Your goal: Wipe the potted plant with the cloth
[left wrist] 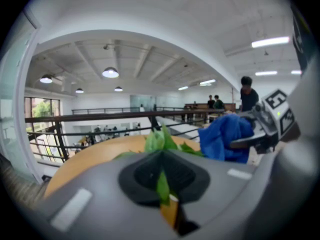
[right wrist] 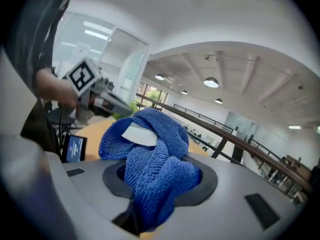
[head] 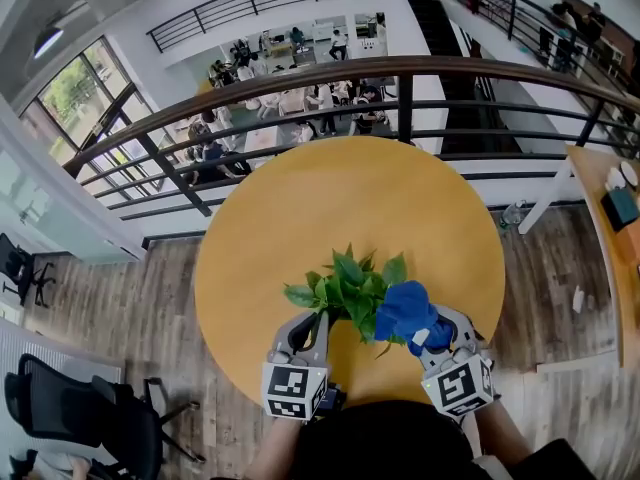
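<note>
A small potted plant (head: 346, 286) with green leaves stands on the near part of a round yellow table (head: 300, 208); its pot is hidden under the foliage. My left gripper (head: 318, 320) is at the plant's left front, shut on one leaf (left wrist: 162, 186) that runs between its jaws. A bunched blue cloth (head: 405, 311) with a white label rests against the plant's right-hand leaves. My right gripper (head: 432, 340) is shut on the cloth (right wrist: 150, 159). In the left gripper view the cloth (left wrist: 224, 138) sits just right of the leaves (left wrist: 159, 140).
A dark railing (head: 400, 68) curves behind the table, with an atrium and people below. A black chair (head: 90, 408) stands on the floor at the left, another table (head: 615, 238) at the right. A small device with a blue screen (right wrist: 74, 148) lies at the table's near edge.
</note>
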A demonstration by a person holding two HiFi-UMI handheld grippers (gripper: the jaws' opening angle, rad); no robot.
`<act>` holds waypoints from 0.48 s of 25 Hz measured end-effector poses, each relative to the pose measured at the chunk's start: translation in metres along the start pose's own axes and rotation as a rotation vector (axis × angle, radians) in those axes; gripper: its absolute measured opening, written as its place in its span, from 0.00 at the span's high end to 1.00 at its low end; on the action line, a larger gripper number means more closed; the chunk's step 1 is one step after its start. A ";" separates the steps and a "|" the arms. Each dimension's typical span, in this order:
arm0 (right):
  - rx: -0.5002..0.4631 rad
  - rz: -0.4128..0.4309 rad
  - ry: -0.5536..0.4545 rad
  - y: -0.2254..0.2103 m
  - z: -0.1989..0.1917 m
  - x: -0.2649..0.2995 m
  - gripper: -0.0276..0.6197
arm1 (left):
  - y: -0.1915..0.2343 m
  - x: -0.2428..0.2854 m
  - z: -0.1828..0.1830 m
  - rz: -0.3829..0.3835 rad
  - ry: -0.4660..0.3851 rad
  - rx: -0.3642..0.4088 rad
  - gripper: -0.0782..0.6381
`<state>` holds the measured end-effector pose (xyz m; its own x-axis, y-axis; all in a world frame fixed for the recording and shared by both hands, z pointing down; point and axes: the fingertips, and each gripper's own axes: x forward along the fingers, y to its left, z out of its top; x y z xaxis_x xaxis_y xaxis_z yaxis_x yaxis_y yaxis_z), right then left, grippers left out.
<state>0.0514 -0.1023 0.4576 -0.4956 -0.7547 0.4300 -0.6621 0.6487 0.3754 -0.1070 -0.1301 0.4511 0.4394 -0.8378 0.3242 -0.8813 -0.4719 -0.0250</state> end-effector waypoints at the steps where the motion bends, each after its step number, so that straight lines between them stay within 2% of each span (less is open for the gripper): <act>1: -0.034 -0.018 0.041 0.001 -0.011 0.007 0.71 | 0.001 0.000 0.000 0.000 -0.001 -0.001 0.89; 3: -0.041 -0.045 0.119 -0.006 -0.037 0.012 0.71 | 0.002 0.001 -0.001 0.000 -0.001 -0.003 0.89; 8: 0.053 -0.132 0.291 -0.049 -0.104 -0.007 0.71 | 0.004 0.002 -0.003 0.001 0.010 -0.007 0.89; 12: 0.098 -0.221 0.354 -0.080 -0.129 -0.026 0.71 | 0.003 0.001 -0.003 -0.003 0.007 -0.006 0.89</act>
<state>0.1896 -0.1213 0.5223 -0.1240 -0.7830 0.6095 -0.7897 0.4498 0.4172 -0.1101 -0.1317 0.4541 0.4411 -0.8343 0.3307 -0.8809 -0.4730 -0.0181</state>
